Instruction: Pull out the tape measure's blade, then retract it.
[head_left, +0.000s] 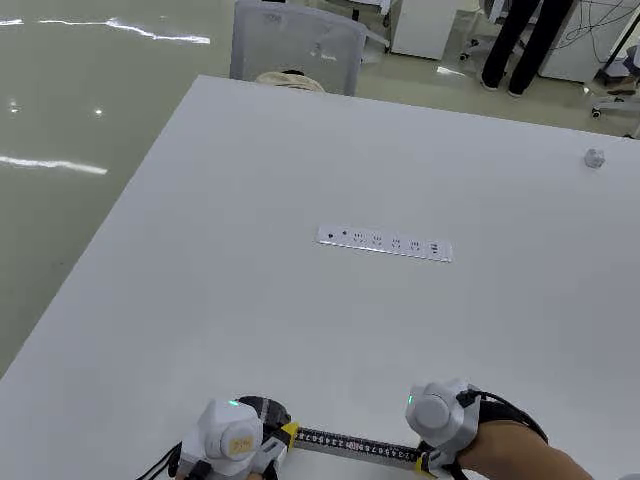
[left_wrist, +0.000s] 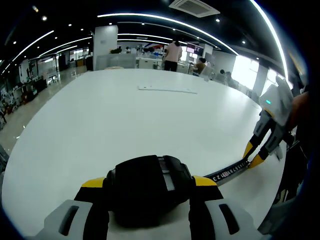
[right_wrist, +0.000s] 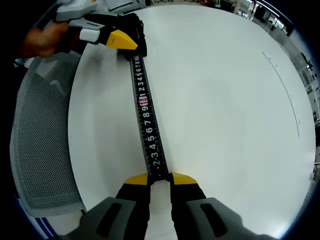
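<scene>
My left hand-held gripper (left_wrist: 148, 184) is clamped around the tape measure (left_wrist: 150, 172) at the near edge of the table (head_left: 300, 200), while my right hand-held gripper (right_wrist: 160, 179) pinches the blade (right_wrist: 145, 115) tip, pulled out partway to the right, so only retracting remains.

You are working in an open-plan office or lab space.
Your wide white tabletop (head_left: 250, 250) has a power strip (head_left: 385, 243) set flat in its middle. A grey mesh office chair (head_left: 295, 45) stands at its far edge, and a glossy pale floor (head_left: 90, 120) lies beyond. Long light strips (left_wrist: 150, 17) and an air vent (left_wrist: 195, 7) cross the dark ceiling, with people (left_wrist: 173, 51) standing among distant desks.
</scene>
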